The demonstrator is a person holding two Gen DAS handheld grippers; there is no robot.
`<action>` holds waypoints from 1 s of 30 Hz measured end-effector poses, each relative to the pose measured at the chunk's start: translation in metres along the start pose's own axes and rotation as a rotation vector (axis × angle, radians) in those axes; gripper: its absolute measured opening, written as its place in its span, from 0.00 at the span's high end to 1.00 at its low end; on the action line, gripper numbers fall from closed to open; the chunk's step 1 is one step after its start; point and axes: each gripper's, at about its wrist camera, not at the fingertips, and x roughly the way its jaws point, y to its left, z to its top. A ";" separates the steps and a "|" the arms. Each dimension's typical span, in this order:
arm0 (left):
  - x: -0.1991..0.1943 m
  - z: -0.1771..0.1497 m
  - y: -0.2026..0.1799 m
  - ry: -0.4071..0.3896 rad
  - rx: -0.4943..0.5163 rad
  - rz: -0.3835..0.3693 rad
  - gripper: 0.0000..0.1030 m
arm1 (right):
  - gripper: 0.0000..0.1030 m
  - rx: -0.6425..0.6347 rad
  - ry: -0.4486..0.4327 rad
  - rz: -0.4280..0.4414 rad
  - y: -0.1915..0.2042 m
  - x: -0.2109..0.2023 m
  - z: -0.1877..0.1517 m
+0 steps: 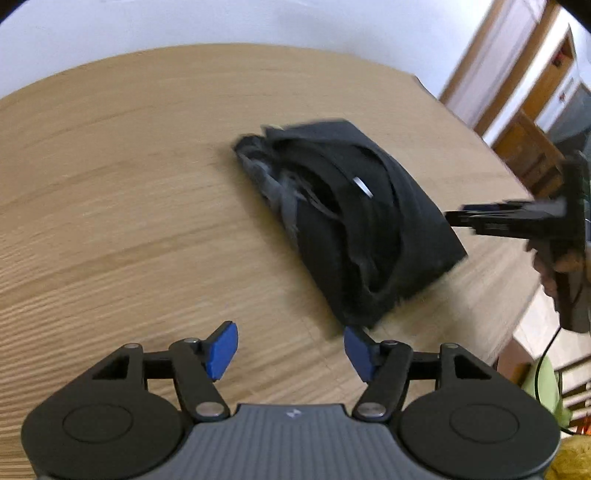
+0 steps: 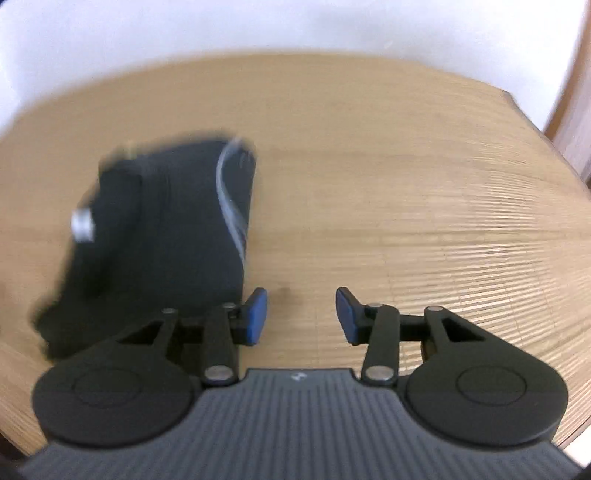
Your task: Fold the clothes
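Note:
A black garment (image 1: 351, 221) lies folded into a compact bundle on the wooden table (image 1: 129, 184), with a small white label on top. My left gripper (image 1: 290, 350) is open just in front of the bundle's near corner, nothing between its blue pads. In the right wrist view the same black garment (image 2: 159, 236) sits at the left, and my right gripper (image 2: 301, 317) stands open over bare wood to its right, its left pad close to the cloth's edge. The right gripper (image 1: 458, 218) also shows in the left wrist view, beside the bundle's right edge, held by a hand.
The table's far edge meets a white wall (image 1: 258, 26). Wooden door frames and furniture (image 1: 532, 122) stand beyond the table's right side. A green object (image 1: 546, 391) sits low at the right, past the table edge.

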 end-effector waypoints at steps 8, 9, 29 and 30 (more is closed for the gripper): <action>-0.024 -0.008 0.020 -0.065 -0.043 0.069 0.35 | 0.86 -0.197 0.085 0.439 0.111 -0.041 -0.036; -0.028 -0.008 0.025 -0.075 -0.058 0.085 0.35 | 0.86 -0.234 0.062 0.494 0.124 -0.046 -0.039; 0.011 0.010 0.000 -0.005 -0.158 0.185 0.24 | 0.77 -0.281 0.021 0.135 0.005 0.010 -0.001; 0.013 0.010 0.001 -0.005 -0.177 0.207 0.24 | 0.79 -0.313 0.036 0.192 0.009 0.001 -0.012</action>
